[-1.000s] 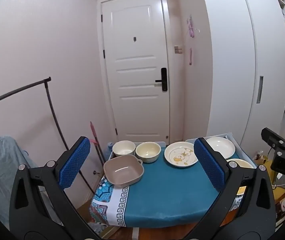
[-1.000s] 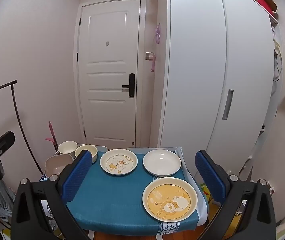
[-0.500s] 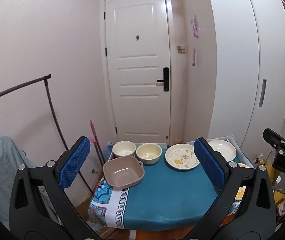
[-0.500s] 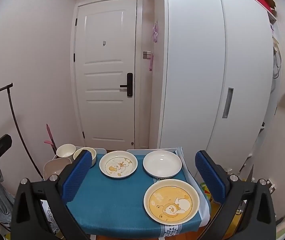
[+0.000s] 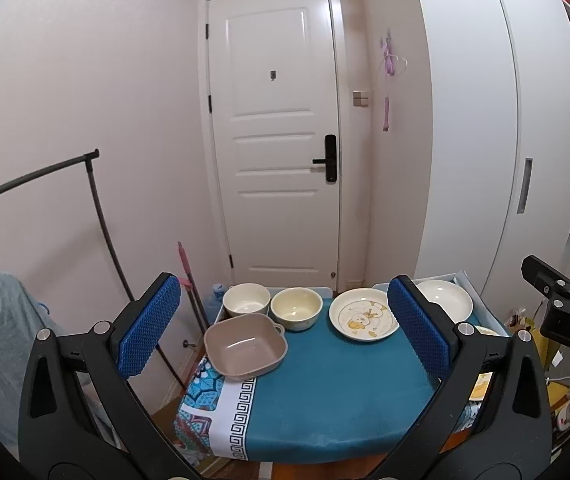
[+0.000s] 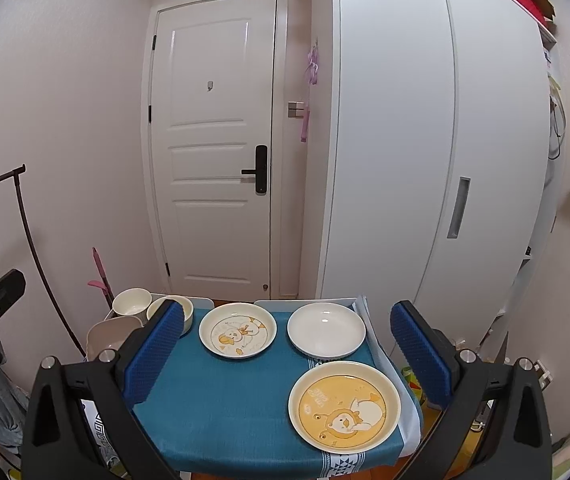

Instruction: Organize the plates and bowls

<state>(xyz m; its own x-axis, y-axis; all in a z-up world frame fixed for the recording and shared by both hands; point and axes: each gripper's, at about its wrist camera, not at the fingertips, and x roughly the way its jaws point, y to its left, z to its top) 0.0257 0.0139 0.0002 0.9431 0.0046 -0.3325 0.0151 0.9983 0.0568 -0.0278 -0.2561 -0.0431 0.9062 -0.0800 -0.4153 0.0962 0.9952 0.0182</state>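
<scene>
A small table with a teal cloth holds the dishes. A square tan bowl sits at its left front, with a white bowl and a cream bowl behind it. A white plate with a duck picture, a plain white plate and a yellow cartoon plate lie to the right. My left gripper is open and empty, held above the table's near side. My right gripper is open and empty, also short of the plates.
A white door stands behind the table and a tall white wardrobe to its right. A dark clothes rail and a pink-handled tool stand to the left.
Both grippers have pulled back and risen a little, so the table looks slightly smaller and lower in view. The dishes have not moved.
</scene>
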